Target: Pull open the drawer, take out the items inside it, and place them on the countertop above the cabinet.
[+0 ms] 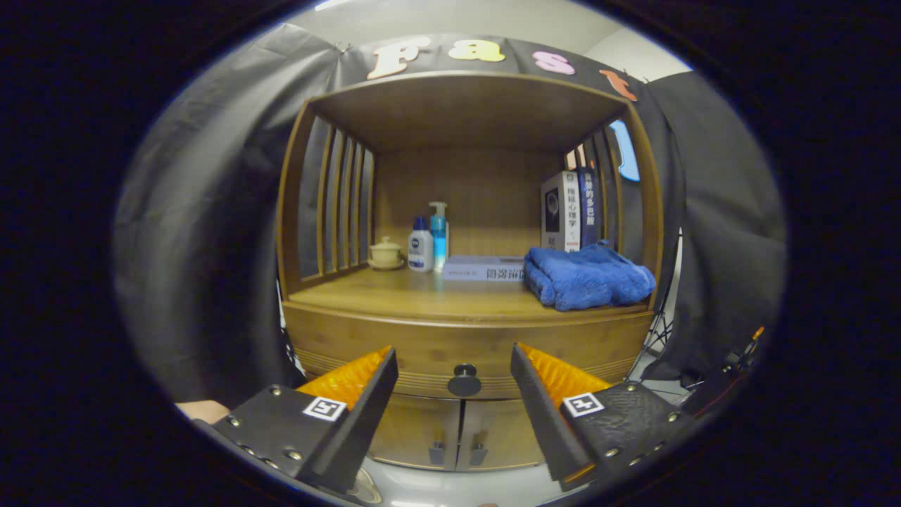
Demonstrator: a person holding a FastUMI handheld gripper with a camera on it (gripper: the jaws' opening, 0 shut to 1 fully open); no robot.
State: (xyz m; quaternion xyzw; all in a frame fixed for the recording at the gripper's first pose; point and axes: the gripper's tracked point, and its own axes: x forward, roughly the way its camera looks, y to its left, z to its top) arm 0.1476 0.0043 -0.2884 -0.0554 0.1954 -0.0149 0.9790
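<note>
In your gripper view, the gripper [454, 366] has its fingers spread wide and holding nothing, and the drawer [464, 348] sits shut just ahead of them, its dark round knob [464, 381] showing in the gap between the tips without touching either. Whatever lies inside the drawer is hidden behind its closed front. On the countertop [422, 296] above, you can see a folded blue towel [588, 276], two bottles [429, 243] and a small lidded cup [386, 252], while the cabinet doors [457, 433] below are partly cut off by your fingers.

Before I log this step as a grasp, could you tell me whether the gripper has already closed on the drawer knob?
No: the gripper is open, its fingers spread on either side of the drawer knob, which sits between them untouched.
</note>
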